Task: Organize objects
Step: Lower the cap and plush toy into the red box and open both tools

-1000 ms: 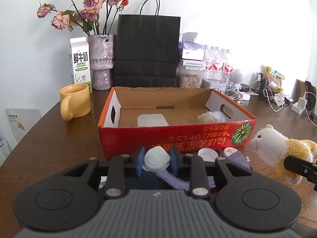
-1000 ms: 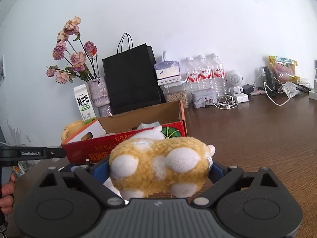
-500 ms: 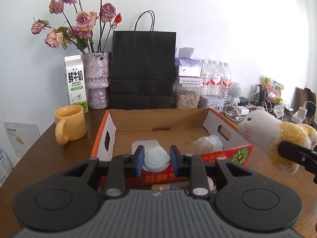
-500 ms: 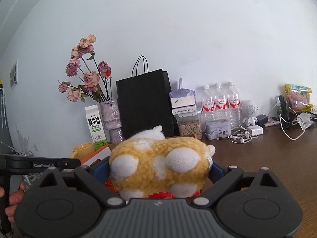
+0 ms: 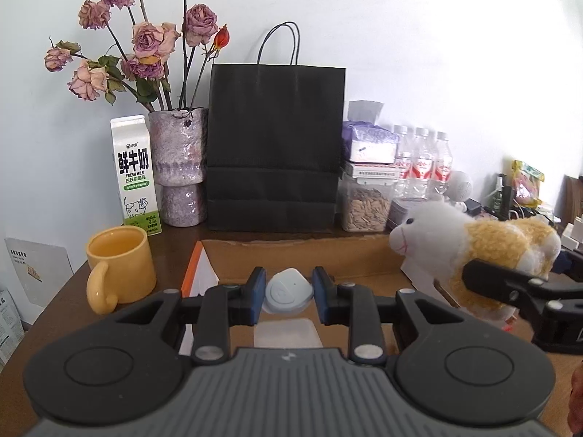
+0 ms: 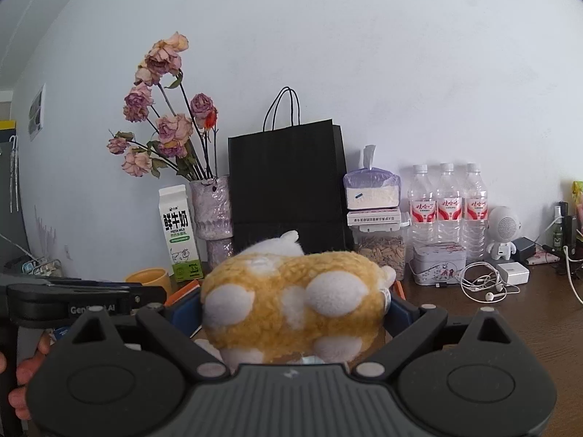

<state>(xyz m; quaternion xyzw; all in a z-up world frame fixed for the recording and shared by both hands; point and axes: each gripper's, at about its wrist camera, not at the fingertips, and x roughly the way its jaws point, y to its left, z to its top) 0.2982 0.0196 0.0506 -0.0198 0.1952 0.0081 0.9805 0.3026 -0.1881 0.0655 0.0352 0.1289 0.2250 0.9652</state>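
Both grippers have risen over the cardboard box (image 5: 298,255): left gripper (image 5: 288,293) pinching a white cap (image 5: 288,291), right gripper (image 6: 293,313) squeezing a plush sheep (image 6: 291,309).

Box mid-surface, both hand-held grippers over it.
Cardboard box (image 5: 291,255) sits on the surface (image 5: 65,302); a flat lidded container (image 5: 288,333) lies in it. Mug (image 5: 118,266) left of the box. Behind it along the wall, left to right: milk carton (image 5: 135,174), vase (image 5: 178,167), paper bag (image 5: 275,145), seed jar (image 5: 368,204) with packs stacked on top, water bottles (image 5: 422,162). Left hand-held gripper (image 5: 288,293) carries a small cap-like piece (image 5: 288,291) above the box; right hand-held gripper (image 6: 295,313) carries the plush toy (image 6: 291,313) over the box's right end.
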